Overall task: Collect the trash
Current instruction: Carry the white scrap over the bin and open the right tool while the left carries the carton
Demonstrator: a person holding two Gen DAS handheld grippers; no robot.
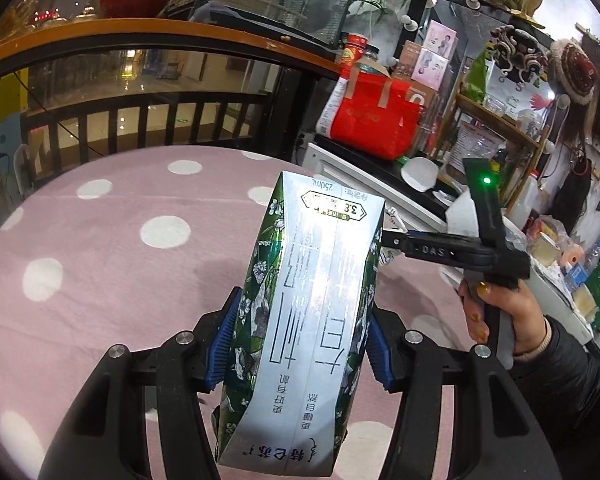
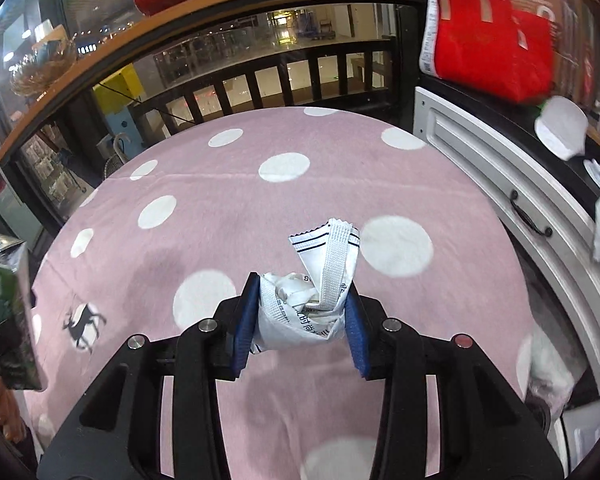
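Observation:
My left gripper [image 1: 298, 344] is shut on a green and silver milk carton [image 1: 312, 280], held lengthwise above the pink dotted tablecloth [image 1: 120, 264]. The carton also shows at the left edge of the right wrist view [image 2: 4, 312]. My right gripper [image 2: 300, 320] is shut on a crumpled white wrapper [image 2: 316, 292] with black print, held above the cloth [image 2: 260, 208]. In the left wrist view the right gripper [image 1: 392, 240] reaches in from the right beside the carton, held by a hand [image 1: 500, 312].
A white cabinet with a drawer handle [image 2: 528, 216] stands along the table's right side, with a red bag [image 2: 492, 36] and a white bowl [image 2: 560, 128] on top. A dark railing [image 2: 280, 80] runs behind the table. Cluttered shelves [image 1: 500, 128] stand at far right.

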